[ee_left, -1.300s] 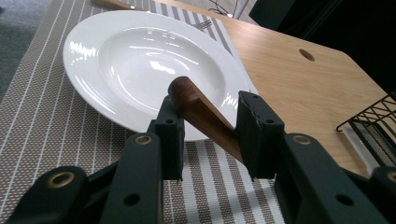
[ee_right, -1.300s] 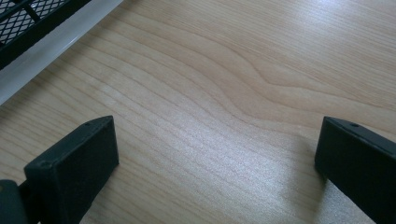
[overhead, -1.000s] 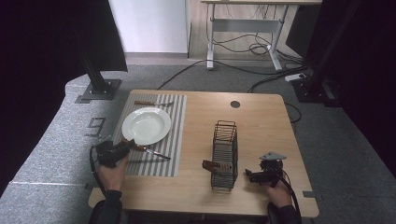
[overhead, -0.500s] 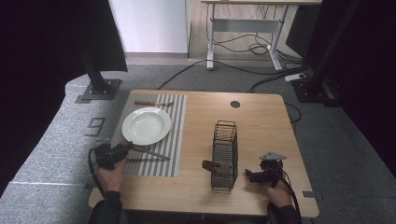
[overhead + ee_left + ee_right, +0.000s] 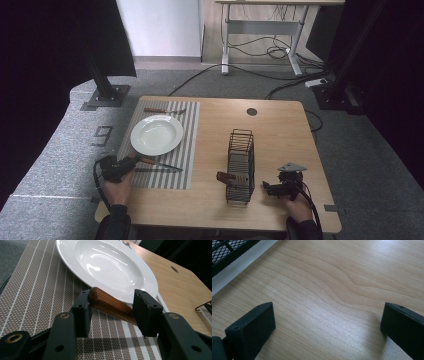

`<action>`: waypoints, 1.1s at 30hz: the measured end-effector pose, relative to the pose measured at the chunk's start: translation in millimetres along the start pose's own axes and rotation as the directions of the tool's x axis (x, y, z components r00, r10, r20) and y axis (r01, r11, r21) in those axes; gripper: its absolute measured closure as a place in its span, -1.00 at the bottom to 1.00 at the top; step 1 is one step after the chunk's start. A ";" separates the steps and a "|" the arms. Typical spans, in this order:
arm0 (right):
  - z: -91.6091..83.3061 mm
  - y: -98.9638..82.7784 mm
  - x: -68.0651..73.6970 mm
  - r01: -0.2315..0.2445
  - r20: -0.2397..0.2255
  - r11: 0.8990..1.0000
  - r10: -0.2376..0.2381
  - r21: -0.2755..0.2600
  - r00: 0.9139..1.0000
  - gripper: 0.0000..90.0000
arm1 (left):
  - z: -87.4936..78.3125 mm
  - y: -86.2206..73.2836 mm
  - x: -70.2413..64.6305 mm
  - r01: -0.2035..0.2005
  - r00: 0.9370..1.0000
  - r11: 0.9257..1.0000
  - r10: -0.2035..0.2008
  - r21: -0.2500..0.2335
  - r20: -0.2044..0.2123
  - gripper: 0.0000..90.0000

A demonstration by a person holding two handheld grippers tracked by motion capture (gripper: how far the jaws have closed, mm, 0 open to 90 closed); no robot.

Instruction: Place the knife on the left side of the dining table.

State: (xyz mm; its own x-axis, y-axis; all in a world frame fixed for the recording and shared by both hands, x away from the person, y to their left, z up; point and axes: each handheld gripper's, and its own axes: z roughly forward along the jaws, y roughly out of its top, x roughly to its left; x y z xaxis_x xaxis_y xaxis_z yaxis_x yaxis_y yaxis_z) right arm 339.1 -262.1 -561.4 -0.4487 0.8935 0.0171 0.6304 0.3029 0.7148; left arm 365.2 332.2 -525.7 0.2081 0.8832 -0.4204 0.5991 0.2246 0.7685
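**Knife handle between the left jaws beside the plate**

High view: a light wooden table (image 5: 280, 125) stands on grey carpet, with black stands at either side and cables trailing under a desk behind it. A striped placemat (image 5: 187, 145) covers the table's left part. On it sits a white plate (image 5: 156, 134), and beyond the plate, at the mat's far edge, lies a second utensil (image 5: 162, 110) with a wooden handle. A knife (image 5: 152, 162) with a wooden handle lies on the mat just in front of the plate, blade pointing toward the middle of the table. The left gripper (image 5: 131, 161), held in the person's left hand (image 5: 117, 186), reaches its handle end. Right of centre stands a black wire rack (image 5: 241, 165), with a brown-handled item (image 5: 226, 177) poking out of its left side. The right gripper (image 5: 268, 188) rests low over the table just right of the rack.

Left gripper view: the 2 black jaws straddle the knife handle (image 5: 110, 305), which runs slantwise between them. Its rounded end touches the left jaw, and the right jaw covers its other end; the jaws have just been opening and do not look clamped on it. The plate's rim (image 5: 150, 287) lies right behind the handle.

Right gripper view: the jaws stand wide apart over bare wood, nothing between them. The rack's base (image 5: 227, 250) crosses the upper left corner.
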 end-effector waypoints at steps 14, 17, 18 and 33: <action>0.0 0.0 0.0 0.000 0.000 1.000 0.000 0.000 1.000 -1.00 | 5.3 -5.8 12.6 0.018 1.000 1.000 -0.018 0.025 0.011 0.07; 0.0 0.0 0.0 0.000 0.000 1.000 0.000 0.000 1.000 -1.00 | 6.7 -6.4 16.1 0.020 1.000 0.999 -0.020 0.039 0.016 0.06; 0.0 0.0 0.0 0.000 0.000 1.000 0.000 0.000 1.000 -1.00 | 6.7 -6.4 16.1 0.020 1.000 0.999 -0.020 0.039 0.016 0.05; 0.0 0.0 0.0 0.000 0.000 1.000 0.000 0.000 1.000 -1.00 | 13.1 -6.6 14.9 -0.062 0.995 0.991 0.070 0.115 -0.069 -0.03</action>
State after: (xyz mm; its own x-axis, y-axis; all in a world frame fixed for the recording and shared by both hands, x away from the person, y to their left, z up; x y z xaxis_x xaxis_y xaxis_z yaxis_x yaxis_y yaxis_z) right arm 339.1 -262.1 -561.4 -0.4488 0.8935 0.0169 0.6302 0.3030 0.7149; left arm 374.5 338.5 -543.4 0.1958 0.9231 -0.3309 0.6698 0.1206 0.7327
